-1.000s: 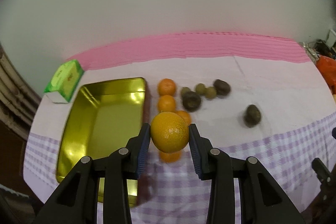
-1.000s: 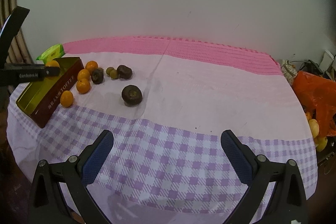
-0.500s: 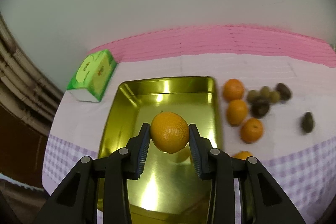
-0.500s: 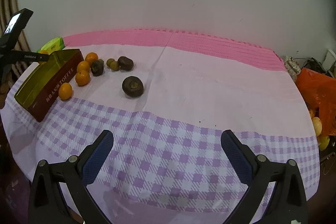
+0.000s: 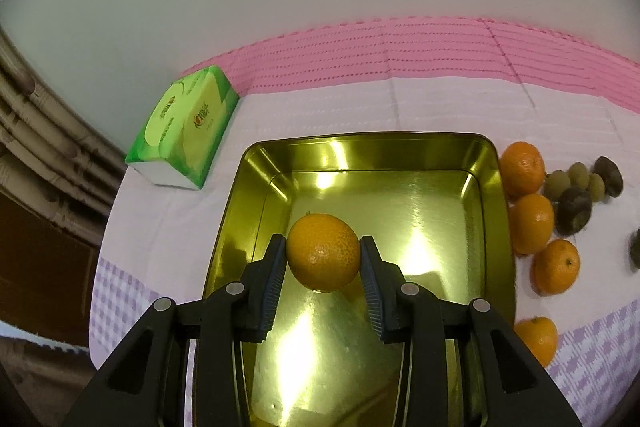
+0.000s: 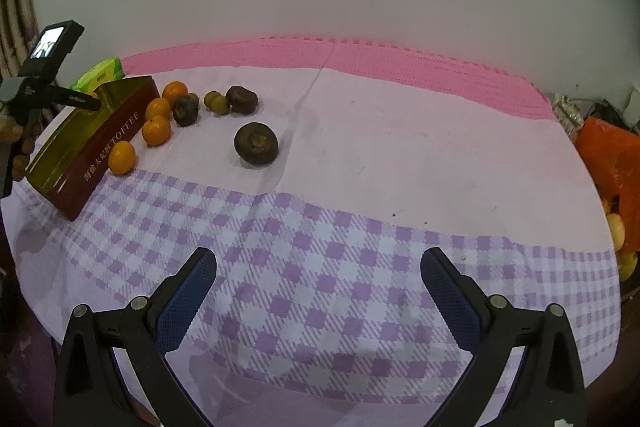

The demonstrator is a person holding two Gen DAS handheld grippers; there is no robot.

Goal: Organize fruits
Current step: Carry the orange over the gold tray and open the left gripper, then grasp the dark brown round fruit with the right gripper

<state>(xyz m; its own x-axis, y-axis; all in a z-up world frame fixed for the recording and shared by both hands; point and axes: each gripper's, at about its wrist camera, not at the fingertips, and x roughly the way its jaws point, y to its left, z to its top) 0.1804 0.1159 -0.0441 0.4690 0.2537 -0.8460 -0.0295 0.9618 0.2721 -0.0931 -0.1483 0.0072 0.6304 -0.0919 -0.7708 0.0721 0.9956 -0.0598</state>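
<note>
My left gripper (image 5: pixel 323 254) is shut on an orange (image 5: pixel 323 251) and holds it above the empty gold tin (image 5: pixel 400 195). Several oranges (image 5: pixel 532 223) lie just right of the tin, with small green fruits (image 5: pixel 558 182) and dark fruits (image 5: pixel 574 213) beyond. In the right wrist view the tin (image 6: pixel 92 143) stands at the far left with the oranges (image 6: pixel 157 130) beside it, and one dark fruit (image 6: pixel 256 143) lies apart. My right gripper (image 6: pixel 318 277) is open and empty above the checked cloth at the table's front.
A green tissue box (image 5: pixel 185 129) stands left of the tin by the wall. An orange bag (image 6: pixel 612 163) with yellow fruits hangs off the table's right edge. The table's left edge is close to the tin.
My left gripper has carried the orange farther left and forward over the tin. The right gripper has barely moved.
</note>
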